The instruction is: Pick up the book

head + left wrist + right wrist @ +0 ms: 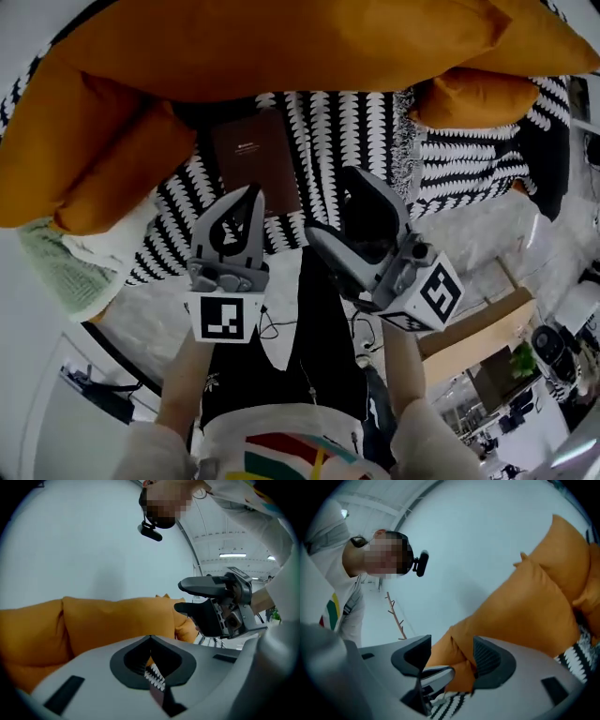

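Observation:
A dark brown book [251, 157] lies flat on the black-and-white patterned blanket [337, 131] of a sofa, just below the orange cushions. My left gripper [253, 192] hangs over the book's near edge with its fingertips together, shut and holding nothing. To its right my right gripper [345, 214] stands open over the blanket, nothing between its jaws. In the left gripper view the closed jaws [150, 638] face an orange cushion [108, 620], and the right gripper [179, 596] shows at the right. The right gripper view has its jaws [450, 654] apart before an orange cushion [525, 616].
Large orange cushions [281, 47] fill the back of the sofa, with smaller ones at the left [84, 159] and right [469, 98]. A pale green cloth [56, 267] lies at the left. A cardboard box [478, 330] stands on the floor at the right.

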Motion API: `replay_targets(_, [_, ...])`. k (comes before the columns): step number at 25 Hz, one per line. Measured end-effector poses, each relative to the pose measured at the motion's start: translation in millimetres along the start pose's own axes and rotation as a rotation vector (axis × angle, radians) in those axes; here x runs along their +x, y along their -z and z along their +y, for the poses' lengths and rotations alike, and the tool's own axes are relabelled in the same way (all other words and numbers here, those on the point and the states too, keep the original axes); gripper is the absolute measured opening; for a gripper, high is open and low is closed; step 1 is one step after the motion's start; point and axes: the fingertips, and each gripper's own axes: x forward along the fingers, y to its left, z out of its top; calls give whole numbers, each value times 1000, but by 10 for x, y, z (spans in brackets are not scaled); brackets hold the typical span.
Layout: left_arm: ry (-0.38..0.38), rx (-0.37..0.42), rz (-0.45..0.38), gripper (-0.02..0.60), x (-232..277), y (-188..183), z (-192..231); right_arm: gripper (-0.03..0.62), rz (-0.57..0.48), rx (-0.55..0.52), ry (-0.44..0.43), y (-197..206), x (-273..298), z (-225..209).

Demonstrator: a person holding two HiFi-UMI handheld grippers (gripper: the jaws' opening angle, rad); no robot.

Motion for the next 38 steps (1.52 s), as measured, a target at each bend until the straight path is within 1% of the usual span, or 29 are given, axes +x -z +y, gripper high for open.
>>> replay_targets(2, [-31, -13, 43, 6, 11, 461, 12, 273, 133, 82, -26, 488, 19, -247])
replay_targets(3, [-45, -22, 71, 6, 17, 691, 18, 273, 190, 120, -19, 729, 4, -405])
replay_targets(6, [-85, -63, 173, 6, 17, 1335, 59, 272, 331, 220, 44, 1411, -87, -906])
replay_targets(8, [-104, -78, 246, 6, 9, 1687, 92, 272, 412, 272, 81, 1821, -134, -1185])
replay_targets(11, [-86, -57, 281, 6, 25, 1914, 97, 272, 508, 370, 100, 2320, -167, -1441])
replay_targets(13, [-57, -40, 293, 6, 24, 1980, 70, 273, 568, 409, 98, 2561, -167, -1534])
replay_targets(14, [-49, -47, 300, 6, 18, 2019, 65, 272, 598, 418, 101, 2655, -170, -1570])
replay_targets(15, [-49, -70, 308, 6, 7, 2063, 69, 272, 625, 429, 105, 2733, -176, -1597])
replay_targets(17, [-69, -145, 328, 6, -10, 2154, 122, 272, 669, 465, 118, 2862, -176, -1641])
replay_targets(18, [-79, -166, 344, 6, -10, 2192, 170, 272, 685, 483, 129, 2921, -161, -1671])
replay_targets(20, [-90, -159, 376, 6, -10, 2268, 265, 272, 708, 505, 144, 3018, -121, -1720])
replay_targets(22, [-99, -150, 406, 6, -28, 2381, 320, 272, 713, 530, 136, 3052, -111, -1708])
replay_targets(24, [-104, -157, 429, 6, -32, 2538, 354, 272, 701, 565, 122, 3054, -120, -1686])
replay_targets(26, [-97, -152, 419, 6, -7, 2617, 359, 272, 690, 587, 114, 3054, -117, -1691])
replay_targets(30, [-87, -144, 409, 6, -29, 2615, 372, 272, 704, 621, 86, 3060, -94, -1654])
replay_targets(32, [-94, -150, 406, 6, -39, 2618, 388, 272, 744, 595, 61, 3067, -94, -1610])
replay_targets(35, [-103, -167, 400, 6, -53, 2631, 409, 270, 873, 460, 21, 3171, -120, -1550])
replay_targets(36, [-103, -167, 399, 6, -55, 2635, 414, 268, 914, 431, 10, 3206, -125, -1541])
replay_targets(37, [-106, -167, 399, 6, -58, 2636, 420, 267, 942, 432, -2, 3222, -126, -1533])
replay_targets(38, [-114, -168, 400, 6, -68, 2634, 433, 265, 951, 466, -18, 3205, -124, -1514])
